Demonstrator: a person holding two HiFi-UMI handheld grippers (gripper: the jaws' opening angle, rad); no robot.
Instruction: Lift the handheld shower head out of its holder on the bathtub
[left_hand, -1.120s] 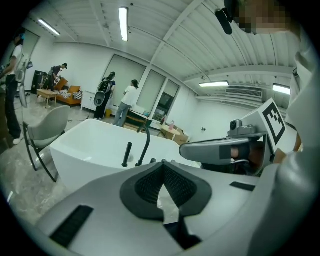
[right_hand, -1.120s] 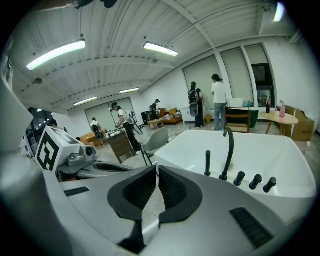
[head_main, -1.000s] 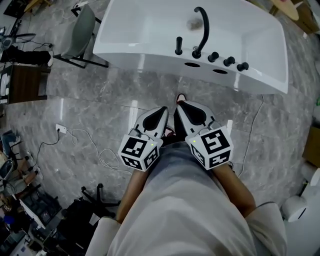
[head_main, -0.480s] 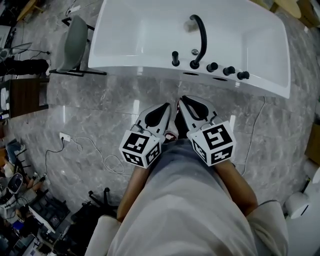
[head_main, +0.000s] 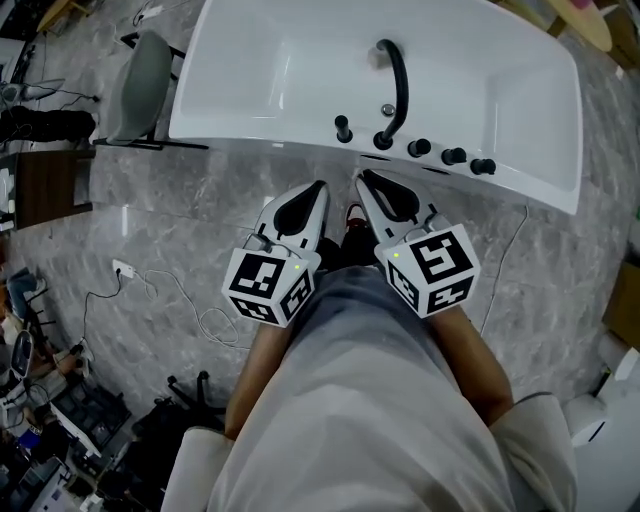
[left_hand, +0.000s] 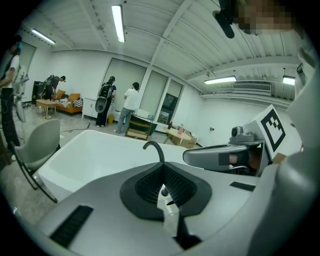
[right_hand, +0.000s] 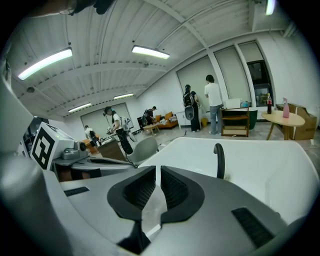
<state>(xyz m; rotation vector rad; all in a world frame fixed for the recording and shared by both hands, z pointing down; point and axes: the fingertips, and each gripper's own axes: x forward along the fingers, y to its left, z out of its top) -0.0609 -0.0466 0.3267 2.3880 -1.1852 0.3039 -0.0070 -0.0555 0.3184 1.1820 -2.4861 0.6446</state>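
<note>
While the left gripper (head_main: 318, 190) and right gripper (head_main: 364, 180) are both pinched shut on nothing, the black handheld shower head (head_main: 343, 128) stands upright on the glossy white bathtub (head_main: 250, 138) rim.

The head view looks steeply down from above on the nearby bathtub (head_main: 260, 135), while both gripper views face low and almost level across it, all three sharing its black spout (head_main: 402, 85).

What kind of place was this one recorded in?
Probably an open lab or workspace, not a bathroom: the white bathtub stands beside a chair and a loose floor cable, with people standing beyond it.
</note>
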